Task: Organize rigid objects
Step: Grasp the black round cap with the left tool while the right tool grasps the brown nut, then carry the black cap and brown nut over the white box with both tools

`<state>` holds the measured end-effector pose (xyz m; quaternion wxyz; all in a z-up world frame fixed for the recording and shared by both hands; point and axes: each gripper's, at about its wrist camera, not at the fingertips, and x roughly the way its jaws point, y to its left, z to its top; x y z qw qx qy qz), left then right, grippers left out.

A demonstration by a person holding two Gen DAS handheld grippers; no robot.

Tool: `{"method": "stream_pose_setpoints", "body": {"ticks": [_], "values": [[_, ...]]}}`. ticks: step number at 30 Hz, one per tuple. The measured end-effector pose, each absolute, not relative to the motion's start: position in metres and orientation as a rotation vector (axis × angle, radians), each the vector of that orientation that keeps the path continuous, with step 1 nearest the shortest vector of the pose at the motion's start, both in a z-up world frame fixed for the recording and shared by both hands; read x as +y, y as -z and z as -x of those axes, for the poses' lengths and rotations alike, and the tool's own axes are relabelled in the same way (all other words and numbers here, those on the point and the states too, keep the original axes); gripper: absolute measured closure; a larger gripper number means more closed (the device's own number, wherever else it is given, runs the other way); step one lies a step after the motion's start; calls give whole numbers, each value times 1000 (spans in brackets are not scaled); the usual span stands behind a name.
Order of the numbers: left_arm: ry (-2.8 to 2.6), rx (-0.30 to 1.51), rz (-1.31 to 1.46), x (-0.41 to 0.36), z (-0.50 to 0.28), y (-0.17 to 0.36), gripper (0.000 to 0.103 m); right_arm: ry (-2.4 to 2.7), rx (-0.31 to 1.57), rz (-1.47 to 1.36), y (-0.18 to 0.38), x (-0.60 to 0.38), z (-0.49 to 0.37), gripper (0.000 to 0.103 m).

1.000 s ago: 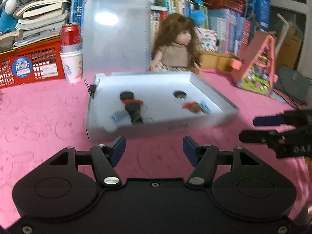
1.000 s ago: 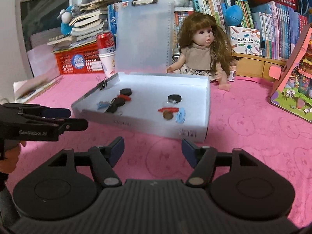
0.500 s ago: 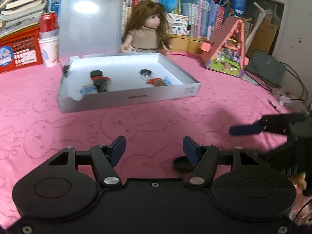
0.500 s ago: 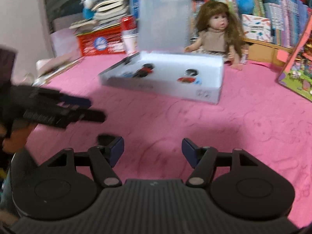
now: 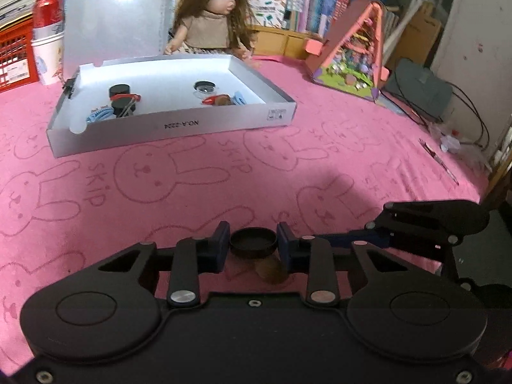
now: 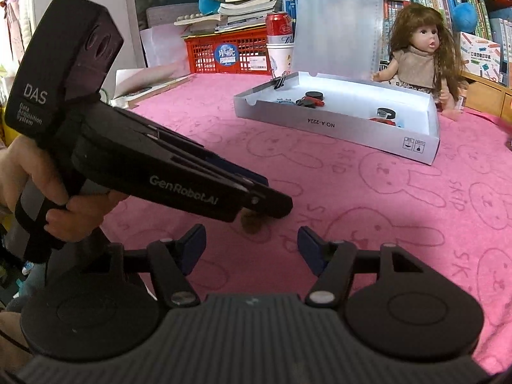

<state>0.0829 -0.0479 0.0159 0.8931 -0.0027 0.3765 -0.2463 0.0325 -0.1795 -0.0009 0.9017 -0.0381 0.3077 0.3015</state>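
While my left gripper (image 5: 253,245) points down at the pink rabbit-print cloth (image 5: 192,192) on the worktop, its fingers have just been closing and now sit narrow, one blue pad on each side of a small black round cap (image 5: 253,242), pressing it between them. Just below the cap, partly hidden by the right-hand finger, lies a brown rounded piece (image 5: 270,273); I cannot tell what it is. In the right wrist view the same left gripper (image 6: 265,206) reaches in from the left, a hand (image 6: 68,214) wrapped around its grip, with the brown piece (image 6: 251,224) showing under its tip. My right gripper (image 6: 251,249) hovers just beside it, its fingers wide with nothing between them. Well apart, farther back on the cloth, stands the white cardboard tray (image 5: 179,124), holding more black caps (image 5: 119,89), red bits and blue clips. A translucent clipboard (image 5: 115,12) stands upright behind it, next to a long-haired doll (image 5: 211,16).
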Motion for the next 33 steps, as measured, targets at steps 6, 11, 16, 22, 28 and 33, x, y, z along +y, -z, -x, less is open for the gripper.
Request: {"method": "stream_pose_setpoints", "body": {"ticks": [6,11,16,22,28,33], "values": [[479,732,41,-37,-90,-31,73,-635,628,77,0,-175,-38,40],[444,714,52,-28,-95,-36,73,-643,614,112,-1,-165,-40,59],[408,706,57,-22,-100,-37,73,-622,612,115,-1,-165,-43,82],[356,682,36,-18,-105,-39,73,-574,585,96,-11,-172,-51,82],[315,660,28,-14,-113,-44,73,-503,572,76,-22,-177,-70,82],[286,644,30,-10,-123,-49,73,-448,561,61,-32,-180,-88,82]]}}
